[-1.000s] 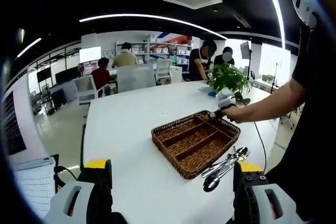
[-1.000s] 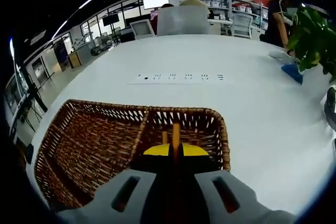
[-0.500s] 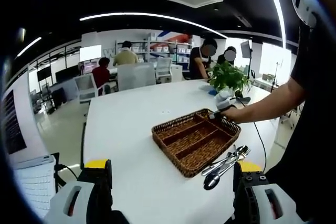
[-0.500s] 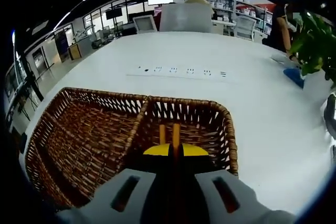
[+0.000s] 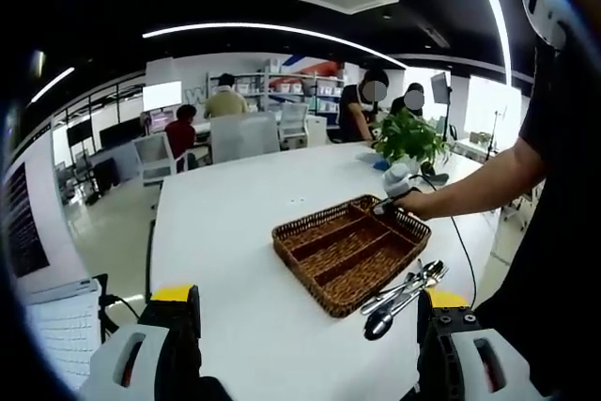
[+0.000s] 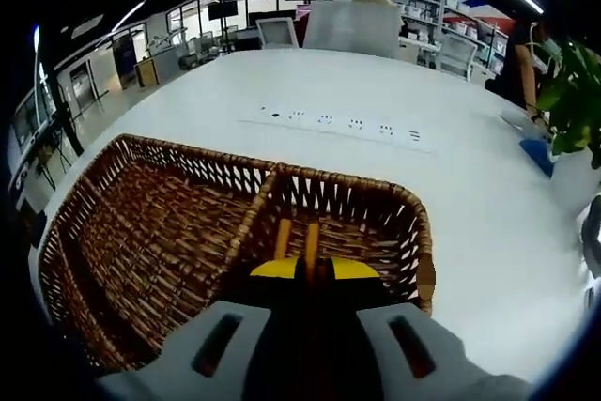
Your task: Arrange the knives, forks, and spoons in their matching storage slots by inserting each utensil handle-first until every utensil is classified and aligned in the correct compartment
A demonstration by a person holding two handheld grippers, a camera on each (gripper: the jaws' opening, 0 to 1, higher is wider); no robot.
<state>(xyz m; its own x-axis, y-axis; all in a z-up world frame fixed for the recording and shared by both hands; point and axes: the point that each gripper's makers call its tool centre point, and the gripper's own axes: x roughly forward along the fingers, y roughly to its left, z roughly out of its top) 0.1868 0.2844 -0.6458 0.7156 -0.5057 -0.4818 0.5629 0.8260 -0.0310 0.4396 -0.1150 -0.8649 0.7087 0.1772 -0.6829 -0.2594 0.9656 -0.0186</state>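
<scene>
A brown wicker basket [image 5: 347, 251] with long compartments lies on the white table [image 5: 225, 232]. Several metal spoons and other utensils [image 5: 404, 290] lie in a heap just in front of its near right corner. My left gripper [image 5: 310, 331] hangs wide open well short of both, holding nothing. A person's hand holds my right gripper [image 5: 388, 204] at the basket's far right corner. In the right gripper view, the right gripper [image 6: 302, 268] is shut on a thin orange-brown handle [image 6: 310, 237] that points into the end compartment of the basket [image 6: 160, 223]. Which utensil it is stays hidden.
A potted plant [image 5: 408, 138] and a blue cloth [image 6: 537, 155] stand past the basket on the table. A row of sockets [image 6: 343, 124] is set in the tabletop. People sit at desks and chairs [image 5: 235, 133] at the back. A sleeve and arm [image 5: 507, 176] reach in from the right.
The right gripper view has come closer over the basket's end compartment, so the basket looks larger and nearer. The left gripper view is almost the same.
</scene>
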